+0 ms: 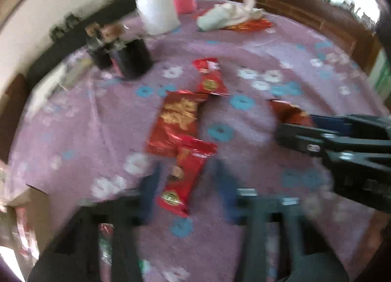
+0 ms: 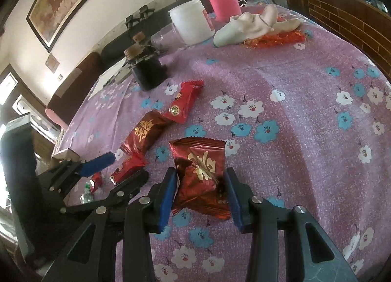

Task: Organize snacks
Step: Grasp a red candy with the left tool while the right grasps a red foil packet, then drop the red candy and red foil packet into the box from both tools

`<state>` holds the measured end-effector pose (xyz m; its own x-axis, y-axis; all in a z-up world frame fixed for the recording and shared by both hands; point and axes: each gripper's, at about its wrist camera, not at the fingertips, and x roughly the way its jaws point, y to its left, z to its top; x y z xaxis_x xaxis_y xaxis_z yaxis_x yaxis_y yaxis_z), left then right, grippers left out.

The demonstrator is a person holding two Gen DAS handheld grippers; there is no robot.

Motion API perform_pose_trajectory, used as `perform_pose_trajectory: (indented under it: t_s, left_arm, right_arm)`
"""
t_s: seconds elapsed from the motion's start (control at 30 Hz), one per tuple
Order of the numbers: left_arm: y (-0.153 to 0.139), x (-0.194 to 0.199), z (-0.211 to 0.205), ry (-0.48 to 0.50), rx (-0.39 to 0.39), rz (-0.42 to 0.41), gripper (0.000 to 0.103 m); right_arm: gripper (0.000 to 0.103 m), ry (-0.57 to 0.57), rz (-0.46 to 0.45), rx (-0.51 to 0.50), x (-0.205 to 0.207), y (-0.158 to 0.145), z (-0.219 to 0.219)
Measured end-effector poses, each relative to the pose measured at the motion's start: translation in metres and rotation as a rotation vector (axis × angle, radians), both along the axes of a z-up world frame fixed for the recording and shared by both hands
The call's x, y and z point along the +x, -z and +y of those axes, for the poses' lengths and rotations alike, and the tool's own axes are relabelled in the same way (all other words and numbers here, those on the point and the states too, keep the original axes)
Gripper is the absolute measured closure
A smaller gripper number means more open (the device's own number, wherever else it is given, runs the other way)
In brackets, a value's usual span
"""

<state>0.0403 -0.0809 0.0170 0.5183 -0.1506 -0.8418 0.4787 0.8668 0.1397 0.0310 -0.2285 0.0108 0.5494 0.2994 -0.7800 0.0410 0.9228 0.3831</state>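
Observation:
Several red snack packets lie on the purple flowered tablecloth [image 2: 305, 86]. My right gripper [image 2: 200, 172] is shut on a dark red packet with a gold character [image 2: 202, 184], its blue pads pressed against both sides; from the left wrist view that gripper [image 1: 293, 125] and packet [image 1: 286, 111] sit at the right. My left gripper [image 1: 187, 172] straddles a small red packet [image 1: 180, 179]. That view is blurred, but the right wrist view shows the left gripper [image 2: 129, 164] pinching this packet [image 2: 122, 171]. Beyond lie a larger gold-lettered packet [image 1: 178, 120] and another small red one [image 1: 210, 77].
At the back of the table stand a black jar [image 2: 149, 74], a clear cup [image 2: 163, 35], a white tub [image 2: 190, 23] and a pink bottle [image 2: 221, 1]. A white cloth [image 2: 249, 25] lies over shiny red wrappers. A cardboard box [image 1: 31, 206] sits at the left edge.

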Motion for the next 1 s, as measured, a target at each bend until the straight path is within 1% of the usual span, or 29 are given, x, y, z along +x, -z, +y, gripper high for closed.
perform_pose_trajectory:
  t_s: [0.03, 0.13, 0.17, 0.2, 0.33, 0.43, 0.5, 0.57, 0.6, 0.63, 0.67, 0.7, 0.77, 0.87, 0.93, 1.0]
  left_arm:
    - [-0.001, -0.001, 0.002, -0.014, -0.008, 0.022, 0.087]
    - [-0.006, -0.01, 0.009, -0.024, -0.029, 0.015, 0.087]
    - [-0.01, -0.014, 0.015, -0.036, -0.051, 0.019, 0.087]
    - [-0.014, -0.017, 0.019, -0.045, -0.067, 0.015, 0.087]
    - [-0.036, -0.038, 0.04, -0.071, -0.127, -0.016, 0.087]
    - [-0.055, -0.061, 0.067, -0.097, -0.209, -0.024, 0.087]
    - [-0.069, -0.081, 0.097, -0.133, -0.269, -0.047, 0.086]
    - [-0.078, -0.097, 0.128, -0.184, -0.315, -0.067, 0.086]
    - [-0.081, -0.105, 0.144, -0.216, -0.326, -0.079, 0.086]
    - [-0.083, -0.11, 0.156, -0.242, -0.328, -0.09, 0.086]
    - [-0.085, -0.12, 0.18, -0.295, -0.328, -0.111, 0.086]
    - [-0.085, -0.124, 0.192, -0.323, -0.326, -0.116, 0.086]
    - [-0.083, -0.137, 0.234, -0.416, -0.319, -0.12, 0.086]
    - [-0.078, -0.149, 0.28, -0.521, -0.298, -0.129, 0.086]
    - [-0.073, -0.157, 0.307, -0.581, -0.304, -0.129, 0.086]
    - [-0.065, -0.163, 0.331, -0.637, -0.319, -0.123, 0.086]
  right_arm:
    - [0.062, 0.001, -0.005, -0.005, -0.003, -0.001, 0.0]
    - [0.063, 0.003, -0.028, -0.03, -0.006, -0.004, 0.003]
    - [0.064, 0.003, -0.037, -0.037, -0.007, -0.006, 0.004]
    - [0.065, 0.002, -0.044, -0.041, -0.008, -0.006, 0.005]
    - [0.065, 0.001, -0.078, -0.044, -0.012, -0.011, 0.006]
    - [0.065, -0.005, -0.096, -0.044, -0.014, -0.013, 0.007]
    - [0.066, -0.017, -0.113, -0.036, -0.016, -0.016, 0.01]
    - [0.066, -0.036, -0.134, -0.031, -0.019, -0.019, 0.014]
    - [0.066, -0.045, -0.144, -0.041, -0.021, -0.021, 0.018]
    - [0.066, -0.055, -0.154, -0.055, -0.022, -0.022, 0.022]
    - [0.066, -0.066, -0.162, -0.069, -0.024, -0.023, 0.026]
    - [0.066, -0.075, -0.166, -0.077, -0.025, -0.024, 0.03]
    - [0.066, -0.1, -0.175, -0.103, -0.027, -0.027, 0.042]
    - [0.066, -0.142, -0.194, -0.132, -0.033, -0.037, 0.061]
    - [0.066, -0.178, -0.198, -0.129, -0.04, -0.043, 0.076]
    - [0.066, -0.236, -0.199, -0.12, -0.047, -0.051, 0.1]
